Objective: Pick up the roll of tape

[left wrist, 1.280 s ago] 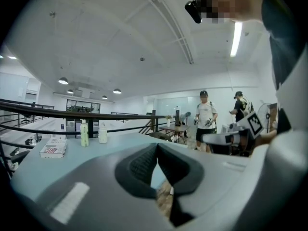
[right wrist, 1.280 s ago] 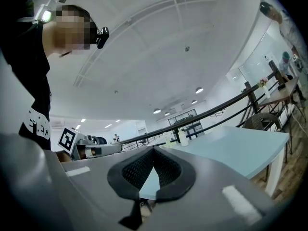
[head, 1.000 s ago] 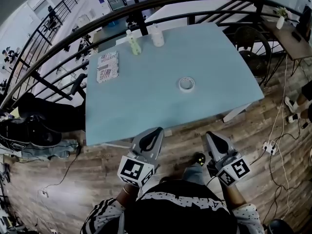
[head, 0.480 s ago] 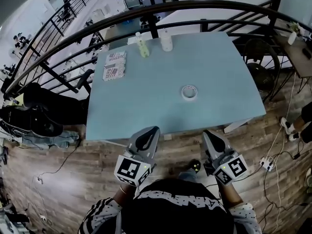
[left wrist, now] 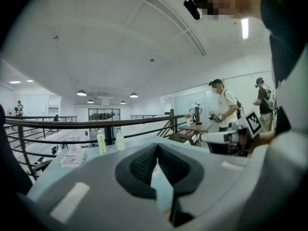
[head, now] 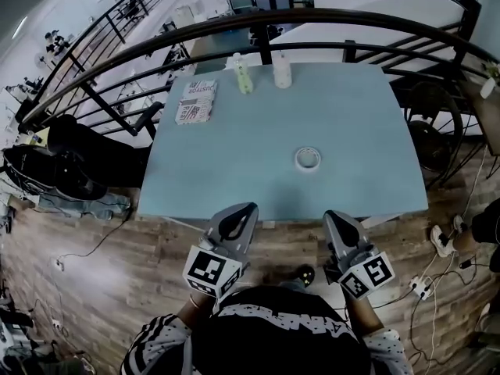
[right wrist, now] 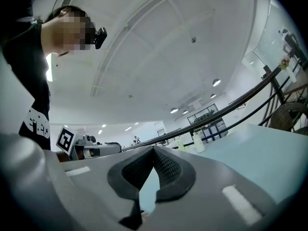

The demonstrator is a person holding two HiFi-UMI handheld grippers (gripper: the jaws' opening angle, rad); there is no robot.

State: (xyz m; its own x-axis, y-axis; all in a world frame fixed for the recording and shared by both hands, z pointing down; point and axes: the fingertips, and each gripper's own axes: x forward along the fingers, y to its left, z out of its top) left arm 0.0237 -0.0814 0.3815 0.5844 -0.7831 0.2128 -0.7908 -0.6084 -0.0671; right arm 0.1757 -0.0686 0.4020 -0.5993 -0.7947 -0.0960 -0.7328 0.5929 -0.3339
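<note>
Head view. Wood-plank floor (head: 86, 272) in front, black railing (head: 328, 16) behind, pale blue bench (head: 226, 178) between them. On the bench:
- roll of tape (head: 308, 159), lying flat right of centre, well apart from everything else
- green bottle (head: 244, 77) and white bottle (head: 281, 71), upright side by side at the far edge
- printed packet (head: 195, 101), near the far left corner

My left tool (head: 245, 208) and my right tool (head: 333, 216) sit at the near edge, both short of the tape and neither touching it.

Left gripper view. Left tool: pad tips pressed together, nothing between them. Beyond them are the two bottles and the packet on the bench. My right tool is alongside at right, and two people (left wrist: 225, 105) stand in the background.

Right gripper view. Right tool: tips meeting, nothing held. Both bottles stand ahead by the railing, and my left tool's marker cube (right wrist: 66, 139) is at left.
</note>
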